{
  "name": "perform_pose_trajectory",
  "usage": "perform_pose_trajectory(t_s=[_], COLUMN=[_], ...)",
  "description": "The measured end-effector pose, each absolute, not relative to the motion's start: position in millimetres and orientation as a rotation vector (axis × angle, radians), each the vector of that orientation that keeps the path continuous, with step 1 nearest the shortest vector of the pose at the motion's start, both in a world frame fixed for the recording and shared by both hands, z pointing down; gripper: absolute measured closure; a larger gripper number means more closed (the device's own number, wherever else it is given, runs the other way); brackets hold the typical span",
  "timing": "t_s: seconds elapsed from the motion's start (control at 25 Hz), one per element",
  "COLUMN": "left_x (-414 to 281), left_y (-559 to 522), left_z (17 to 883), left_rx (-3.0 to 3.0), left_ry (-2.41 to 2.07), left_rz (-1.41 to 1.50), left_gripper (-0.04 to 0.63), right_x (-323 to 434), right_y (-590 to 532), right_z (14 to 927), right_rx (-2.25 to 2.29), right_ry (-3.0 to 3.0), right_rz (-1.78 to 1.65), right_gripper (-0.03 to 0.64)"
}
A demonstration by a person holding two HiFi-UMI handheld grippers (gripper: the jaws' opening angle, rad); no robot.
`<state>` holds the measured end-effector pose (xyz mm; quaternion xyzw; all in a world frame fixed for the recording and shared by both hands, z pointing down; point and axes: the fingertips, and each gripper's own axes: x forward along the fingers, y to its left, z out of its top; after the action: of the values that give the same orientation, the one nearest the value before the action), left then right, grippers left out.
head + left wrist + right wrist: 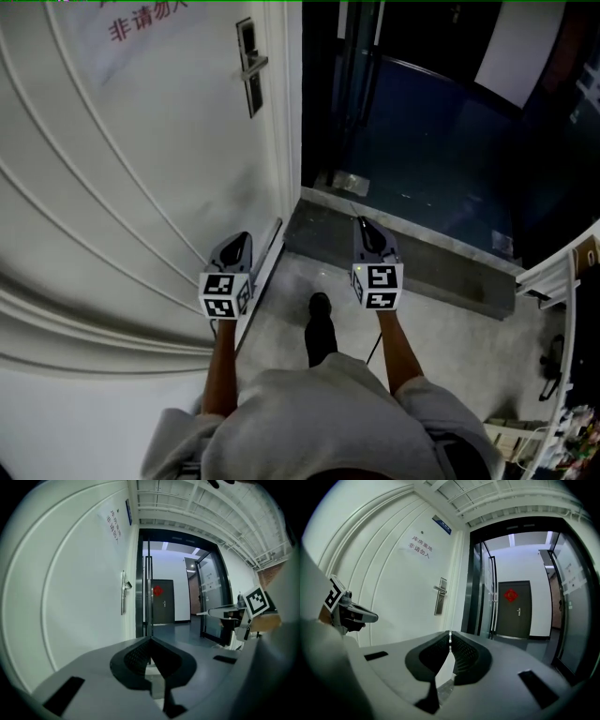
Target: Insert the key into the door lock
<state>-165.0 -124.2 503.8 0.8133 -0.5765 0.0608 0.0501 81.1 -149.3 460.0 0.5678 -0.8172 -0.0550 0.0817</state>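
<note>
The white door [141, 187] stands at the left, with its silver lock plate and lever handle [250, 64] far ahead of both grippers. The same lock plate shows in the left gripper view [124, 592] and the right gripper view [439, 597]. My left gripper [238, 242] is near the door's lower edge, its jaws together and nothing between them [151, 639]. My right gripper [362, 225] hangs over the threshold, pointing level. Its jaws are shut on a thin pale sliver at the tips [449, 637], which looks like the key seen edge-on. Each gripper also shows at the side of the other's view.
Right of the door is an open doorway to a dark corridor [431, 141], with a glass door and vertical bar handles [492, 592]. A dark door with a red ornament [511, 595] stands far down it. A grey stone threshold [412, 258] crosses the floor. My shoe [320, 314] is between the grippers.
</note>
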Motion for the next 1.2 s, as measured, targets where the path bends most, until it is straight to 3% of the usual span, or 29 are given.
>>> perform_pose_trajectory(t_s=[0.72,1.2], left_x=[-116.6,-119.8], left_y=[-436.9,-511.1], left_z=[462.4,473.1], left_rx=[2.454,2.381], left_ry=[-1.812,-1.857], left_rz=[0.19,0.238], left_gripper=[0.578,0.578], right_x=[85.6,83.0], right_y=[-469.7,-566.4], right_z=[416.5,437.4], right_rx=[1.552,1.481], right_ry=[-2.568,-2.584], right_rz=[-0.208,-0.133], right_gripper=[0.586,0.586])
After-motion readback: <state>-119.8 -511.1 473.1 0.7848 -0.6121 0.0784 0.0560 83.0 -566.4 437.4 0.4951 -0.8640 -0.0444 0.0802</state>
